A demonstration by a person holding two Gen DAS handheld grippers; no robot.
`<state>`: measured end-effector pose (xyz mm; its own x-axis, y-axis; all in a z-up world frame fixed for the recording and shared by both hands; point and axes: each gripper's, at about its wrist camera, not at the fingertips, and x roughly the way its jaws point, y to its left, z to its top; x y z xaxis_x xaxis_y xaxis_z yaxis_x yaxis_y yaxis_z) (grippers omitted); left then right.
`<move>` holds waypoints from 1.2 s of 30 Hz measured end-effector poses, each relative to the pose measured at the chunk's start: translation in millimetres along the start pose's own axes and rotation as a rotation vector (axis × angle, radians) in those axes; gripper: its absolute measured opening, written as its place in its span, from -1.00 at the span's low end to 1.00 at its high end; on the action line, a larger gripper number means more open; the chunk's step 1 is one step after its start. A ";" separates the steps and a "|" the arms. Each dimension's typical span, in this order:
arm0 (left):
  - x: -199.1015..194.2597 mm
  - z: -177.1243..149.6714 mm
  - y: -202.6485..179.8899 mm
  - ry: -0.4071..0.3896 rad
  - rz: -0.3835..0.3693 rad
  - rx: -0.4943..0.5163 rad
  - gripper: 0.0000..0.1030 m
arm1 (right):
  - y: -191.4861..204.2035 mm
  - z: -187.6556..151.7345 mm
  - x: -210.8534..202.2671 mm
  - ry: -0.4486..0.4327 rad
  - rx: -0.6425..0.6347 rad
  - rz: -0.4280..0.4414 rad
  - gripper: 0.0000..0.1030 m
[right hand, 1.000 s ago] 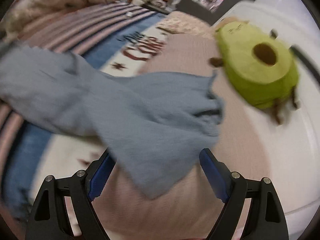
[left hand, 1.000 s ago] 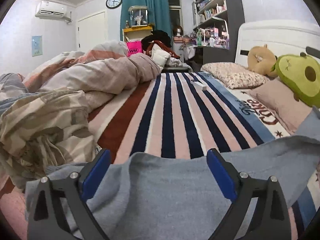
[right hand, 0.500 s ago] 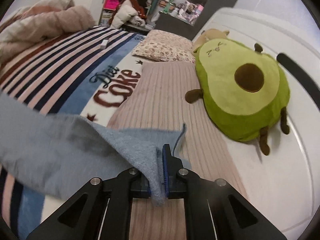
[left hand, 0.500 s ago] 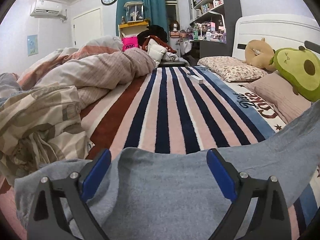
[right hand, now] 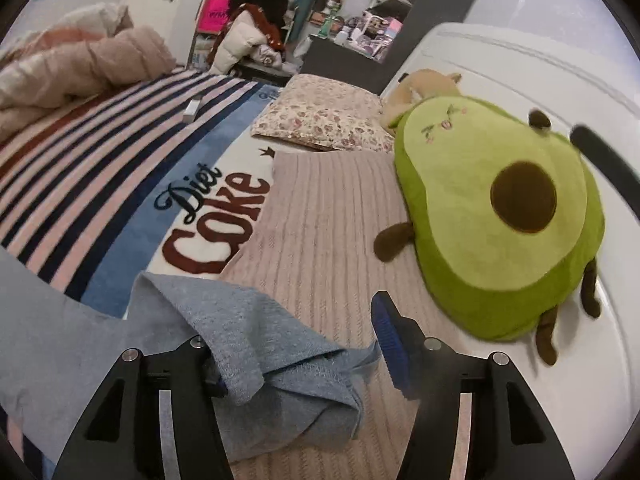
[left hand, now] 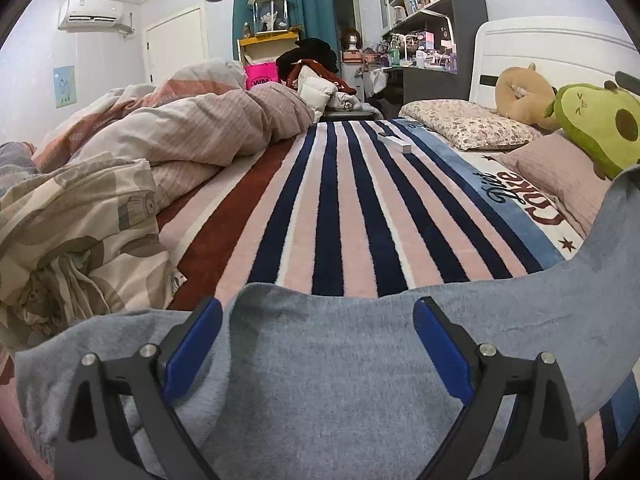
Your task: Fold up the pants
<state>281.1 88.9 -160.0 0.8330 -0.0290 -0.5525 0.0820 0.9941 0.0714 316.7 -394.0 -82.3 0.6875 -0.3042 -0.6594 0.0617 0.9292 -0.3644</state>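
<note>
Lying across the striped blanket point(left hand: 340, 200) at 6 o'clock of the left view — grey pants point(left hand: 340, 380), spreading flat between the wide-open fingers of the left gripper point(left hand: 318, 344), nothing gripped. Trailing off toward 3 o'clock, one pant leg. In the right view, bunching at 7 o'clock on the ribbed pillow point(right hand: 320, 220), draping over the left finger of the right gripper point(right hand: 296, 360) — jaws parted, clamping nothing. Resting at 3 o'clock, avocado plush point(right hand: 500, 224).

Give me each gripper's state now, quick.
Left gripper: open, blue-padded fingers spread over the grey-blue knit pants, holding nothing.
Right gripper: open, pants hem bunched loosely between its fingers, not clamped.
</note>
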 end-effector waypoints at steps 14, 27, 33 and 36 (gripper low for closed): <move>2.7 -2.0 -2.7 0.010 0.008 0.014 0.84 | 17.3 -2.9 29.1 0.135 -0.020 0.076 0.33; 2.5 -1.9 -2.4 0.014 -0.003 0.008 0.84 | -35.6 -58.4 35.4 0.202 0.272 0.260 0.48; 5.6 -2.9 -5.6 0.023 0.000 0.013 0.84 | -38.0 -67.9 22.2 0.105 0.299 0.209 -0.95; 6.1 -3.2 -5.0 0.019 -0.001 0.013 0.84 | -43.8 -73.1 -2.7 0.077 0.280 0.160 -0.96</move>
<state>284.0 84.1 -166.4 0.8223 -0.0276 -0.5684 0.0895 0.9927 0.0813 259.2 -449.1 -112.5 0.6484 -0.1545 -0.7455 0.1613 0.9848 -0.0637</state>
